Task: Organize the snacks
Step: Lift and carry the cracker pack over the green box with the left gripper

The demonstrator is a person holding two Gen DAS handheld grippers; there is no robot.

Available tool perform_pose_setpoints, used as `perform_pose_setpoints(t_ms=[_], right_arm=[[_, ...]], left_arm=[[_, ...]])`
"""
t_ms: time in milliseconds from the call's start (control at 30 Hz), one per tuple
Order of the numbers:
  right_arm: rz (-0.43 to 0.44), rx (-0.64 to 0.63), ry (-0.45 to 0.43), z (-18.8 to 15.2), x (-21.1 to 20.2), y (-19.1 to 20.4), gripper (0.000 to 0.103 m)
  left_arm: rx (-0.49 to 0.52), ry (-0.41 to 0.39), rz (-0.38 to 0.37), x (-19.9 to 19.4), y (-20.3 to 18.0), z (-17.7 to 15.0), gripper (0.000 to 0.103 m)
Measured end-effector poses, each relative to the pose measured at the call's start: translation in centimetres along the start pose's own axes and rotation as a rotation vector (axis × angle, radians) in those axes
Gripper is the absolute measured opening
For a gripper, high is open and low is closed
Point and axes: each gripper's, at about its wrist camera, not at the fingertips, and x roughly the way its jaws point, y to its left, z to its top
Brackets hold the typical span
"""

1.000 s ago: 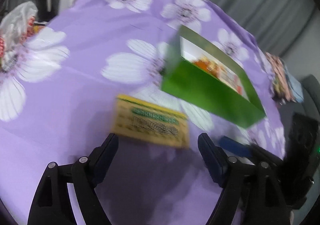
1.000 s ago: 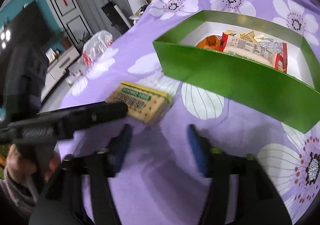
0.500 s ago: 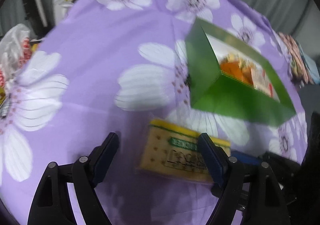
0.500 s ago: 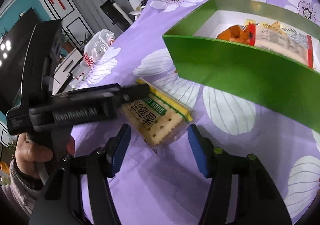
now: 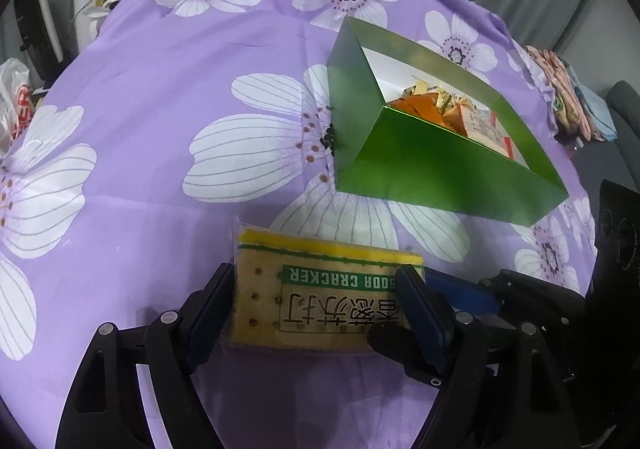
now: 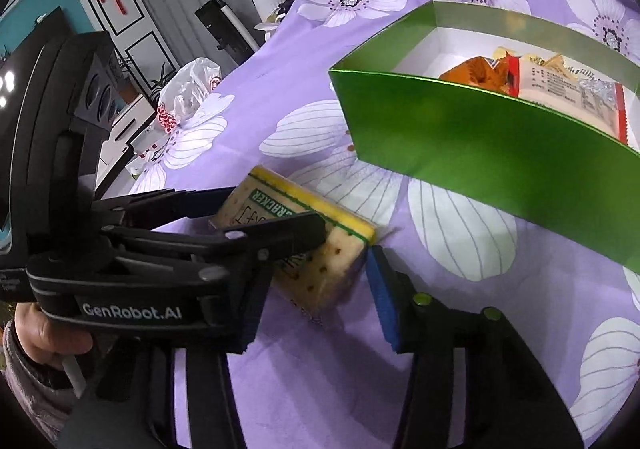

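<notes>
your left gripper [image 5: 316, 305] straddles the flat, glossy soda cracker pack [image 5: 320, 289] lying on the purple floral cloth [image 5: 160, 89], pads at its ends; whether they clamp it is unclear. your right gripper [image 6: 316, 285] sits spread beside it. the shiny green cardboard box [image 5: 440, 169] nearby holds crinkled wrappers, half hidden.

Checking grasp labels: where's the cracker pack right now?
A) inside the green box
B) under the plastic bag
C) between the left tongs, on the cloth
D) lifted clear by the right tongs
C: the cracker pack lies on the purple cloth between the fingers of the left tongs, outside the green box.
</notes>
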Motion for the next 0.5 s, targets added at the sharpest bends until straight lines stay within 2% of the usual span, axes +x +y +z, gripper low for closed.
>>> perform_pose_setpoints(t_ms=[167,267,400,500], right_arm=[[-0.007,0.008,-0.036,-0.6,-1.2,-0.3,0.043],[-0.018,0.014,-0.041,-0.9,-1.8,-0.6,0.043],[-0.039,0.011,-0.066,-1.5,-2.7,-0.7,0.043],[-0.052,0.006,-0.087,-1.8,-3.5,-0.7,0.041]], left_arm=[[-0.007,-0.027,-0.010,-1.1,-0.4,-0.4,0.080],[0.025,-0.044,-0.009,-1.7,-1.5,-0.7,0.080],[0.017,-0.042,-0.034,-1.7,-2.0,-0.9,0.080],[0.043,-0.063,-0.016,-2.2,-3.2,-1.0,0.080]])
